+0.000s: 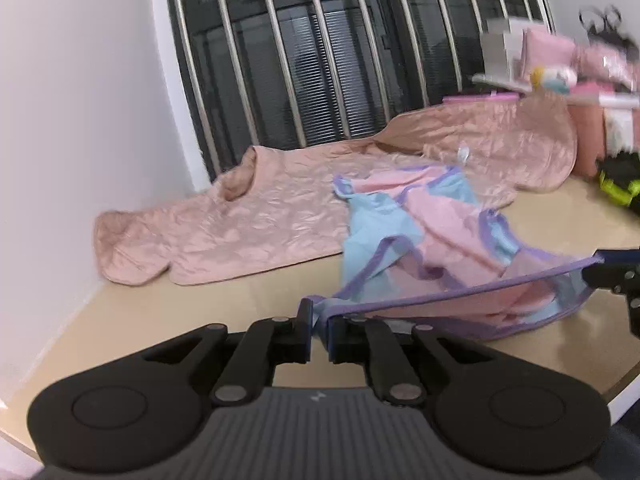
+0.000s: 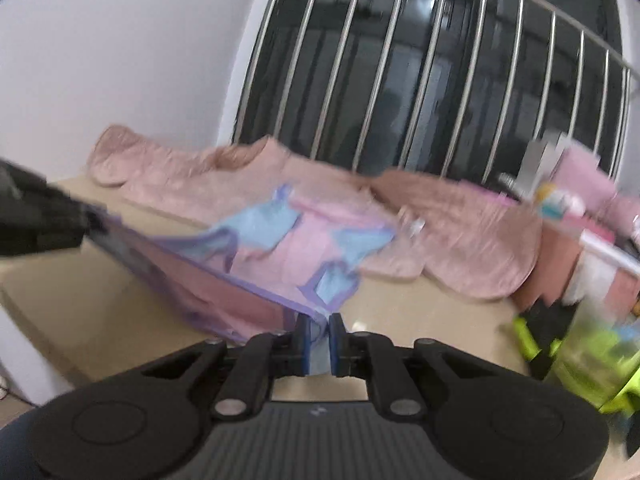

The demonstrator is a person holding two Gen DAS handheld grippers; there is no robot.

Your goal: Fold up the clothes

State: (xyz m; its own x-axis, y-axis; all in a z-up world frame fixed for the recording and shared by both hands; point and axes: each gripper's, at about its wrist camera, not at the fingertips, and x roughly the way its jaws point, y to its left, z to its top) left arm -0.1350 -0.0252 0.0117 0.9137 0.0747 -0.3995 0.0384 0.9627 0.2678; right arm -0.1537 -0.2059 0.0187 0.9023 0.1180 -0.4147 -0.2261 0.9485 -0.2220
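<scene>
Left wrist view: left gripper is clamped on one corner of the small pink-and-blue garment, pads pinching the purple-trimmed hem. That hem runs taut across to the right gripper, seen at the frame's right edge. Right wrist view confirms it: right gripper is closed on the opposite hem corner, blue cloth bunched between its pads, and the left gripper shows at far left.

Garment's near edge is lifted off the beige table; its far end, with straps, drapes down onto the table and overlaps the edge of a quilted pink jacket spread behind it. Barred window at back; clutter of pink items and a neon-yellow and black thing at right.

Handling, as judged:
- very light, thin, limp cloth; no stiffness, sags between holds
- trim band looks the firmest part, best place to pinch; corners give control of the edge
- stretchy by its look, so too much tension will distort the fold line
- dragging the far end may snag or shift the jacket.
</scene>
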